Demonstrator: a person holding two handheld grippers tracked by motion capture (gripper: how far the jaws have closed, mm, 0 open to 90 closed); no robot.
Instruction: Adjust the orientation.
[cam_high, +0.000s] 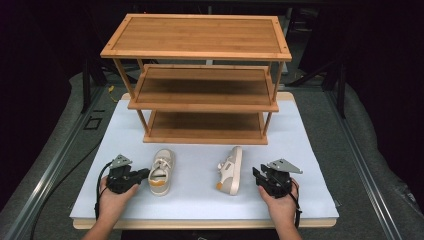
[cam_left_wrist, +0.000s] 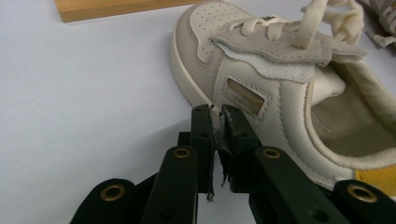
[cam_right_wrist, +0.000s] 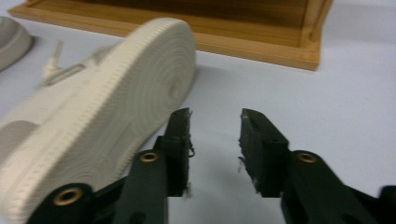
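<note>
From above, my hands lie nearest, at the front edge of the white table (cam_high: 200, 200); my left tongs (cam_high: 145, 173) reach the upright shoe (cam_high: 161, 171); my right tongs (cam_high: 257, 176) sit beside the tipped shoe (cam_high: 231, 171); a bamboo rack (cam_high: 200, 80) stands behind, dark room around. Left gripper view: jaws nearly together, empty, tips against the shoe's side (cam_left_wrist: 280, 93). Right gripper view: jaws spread, empty, beside the sole (cam_right_wrist: 102, 107).

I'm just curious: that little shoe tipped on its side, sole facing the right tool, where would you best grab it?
Grip the tipped shoe by its heel collar, from the right tool's side: the sole is too broad for the jaws, while the collar rim is thin.
</note>
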